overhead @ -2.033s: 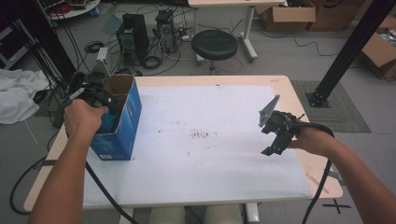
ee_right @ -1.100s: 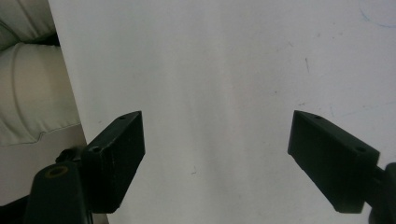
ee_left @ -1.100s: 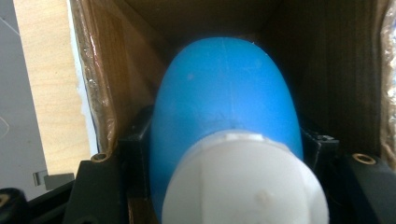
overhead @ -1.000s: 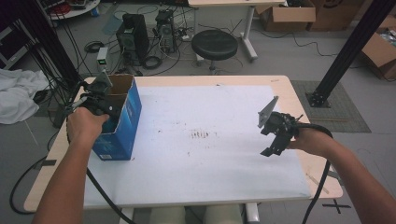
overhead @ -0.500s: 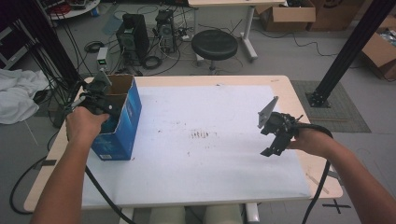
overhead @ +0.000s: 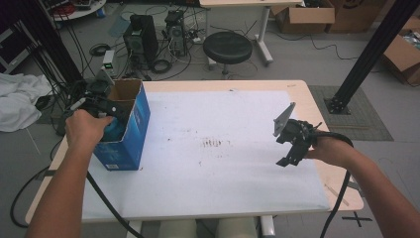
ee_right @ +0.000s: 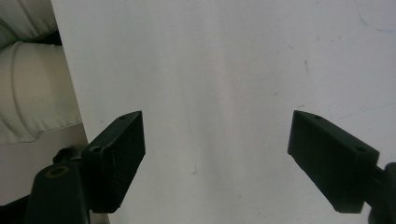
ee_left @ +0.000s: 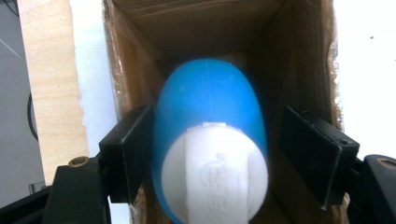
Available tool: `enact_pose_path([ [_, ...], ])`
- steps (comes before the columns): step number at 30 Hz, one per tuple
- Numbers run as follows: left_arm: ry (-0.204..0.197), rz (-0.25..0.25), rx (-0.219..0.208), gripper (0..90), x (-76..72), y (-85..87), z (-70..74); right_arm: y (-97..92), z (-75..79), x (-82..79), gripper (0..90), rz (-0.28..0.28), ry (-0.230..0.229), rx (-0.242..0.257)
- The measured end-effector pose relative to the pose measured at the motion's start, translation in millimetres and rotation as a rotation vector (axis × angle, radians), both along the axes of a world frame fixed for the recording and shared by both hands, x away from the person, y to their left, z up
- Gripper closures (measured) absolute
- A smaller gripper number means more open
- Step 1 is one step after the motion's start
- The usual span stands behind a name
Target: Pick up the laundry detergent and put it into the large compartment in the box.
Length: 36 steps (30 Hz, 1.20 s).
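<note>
A blue egg-shaped object (ee_left: pixel 210 98) with a white round end (ee_left: pixel 215 172) lies inside an open cardboard box (ee_left: pixel 187 28). My left gripper (ee_left: pixel 217 135) is open around it: the left jaw touches its side and the right jaw stands a little off. In the high view the box (overhead: pixel 126 134) has blue outer walls and stands at the table's left, with my left gripper (overhead: pixel 105 106) reaching into its open top. My right gripper (overhead: pixel 292 146) hovers open over the white sheet (overhead: pixel 208 148) at the right, with nothing between its jaws (ee_right: pixel 215 121).
The white sheet covers most of the wooden table (overhead: pixel 322 109) and has small brown stains (overhead: pixel 213 144) at its middle. Behind the table stand a black stool (overhead: pixel 228 47) and computer cases (overhead: pixel 141 32). A dark post (overhead: pixel 366 54) rises at the far right.
My left hand has shifted slightly at the box's opening. The right gripper has stayed where it was, open.
</note>
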State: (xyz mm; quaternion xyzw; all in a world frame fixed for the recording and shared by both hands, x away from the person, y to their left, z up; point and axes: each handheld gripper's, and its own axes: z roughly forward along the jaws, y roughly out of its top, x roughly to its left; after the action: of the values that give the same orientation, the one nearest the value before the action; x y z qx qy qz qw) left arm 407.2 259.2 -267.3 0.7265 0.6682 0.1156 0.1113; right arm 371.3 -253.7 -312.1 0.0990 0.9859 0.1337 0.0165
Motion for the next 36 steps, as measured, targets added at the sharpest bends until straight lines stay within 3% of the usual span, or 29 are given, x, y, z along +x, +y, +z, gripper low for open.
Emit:
enact_pose_path([
  [9, -0.015, 0.001, -0.002, 25.7, -2.1, 2.2, 11.6, 1.8, 2.0, -1.3, 18.7, 0.005, -0.001, -0.001],
  [21, -0.058, -0.02, 0.027, 25.7, -5.2, 0.9, 38.8, 0.3, 3.8, -3.2, 18.7, 0.002, -0.006, 0.001],
  [26, -0.069, -0.055, 0.015, 25.1, -8.5, -3.7, 51.1, -0.6, 4.3, -3.5, 18.7, 0.0, -0.006, -0.002],
  [31, -0.074, -0.08, 0.011, 24.1, -11.0, -7.5, 55.9, -0.8, 4.6, -4.1, 18.7, -0.004, -0.011, -0.003],
  [36, -0.071, -0.137, 0.021, 22.4, -12.9, -17.6, 58.3, -0.1, 5.4, -4.4, 18.7, -0.001, -0.01, -0.003],
])
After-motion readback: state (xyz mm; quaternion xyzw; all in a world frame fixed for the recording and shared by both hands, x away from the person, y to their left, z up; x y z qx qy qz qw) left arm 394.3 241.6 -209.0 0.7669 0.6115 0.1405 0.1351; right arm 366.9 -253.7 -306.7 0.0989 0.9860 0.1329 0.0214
